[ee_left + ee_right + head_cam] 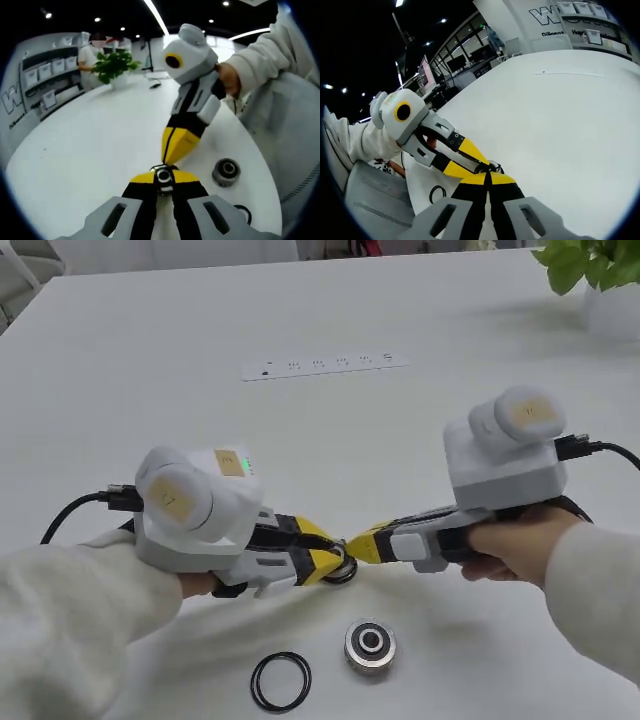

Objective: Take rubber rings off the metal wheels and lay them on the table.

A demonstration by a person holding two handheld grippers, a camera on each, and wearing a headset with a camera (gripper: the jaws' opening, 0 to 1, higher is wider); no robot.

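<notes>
My left gripper (pixel 330 560) is clamped on a small metal wheel (pixel 163 175), held just above the table (pixel 300 440) so it can't turn while I work on it. My right gripper (pixel 490 176) meets it at the rim with its jaws together. I judge they pinch the rubber ring, though it's too small to confirm. A bare wheel (pixel 370 645) and loose rings (pixel 281 681) lie near me.

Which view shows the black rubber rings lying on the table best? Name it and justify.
The head view: the rubber rings lie whole and unobstructed beside the loose wheel. The left gripper view catches an arc at its lower edge; the right gripper view, a partial loop low on the left.
</notes>
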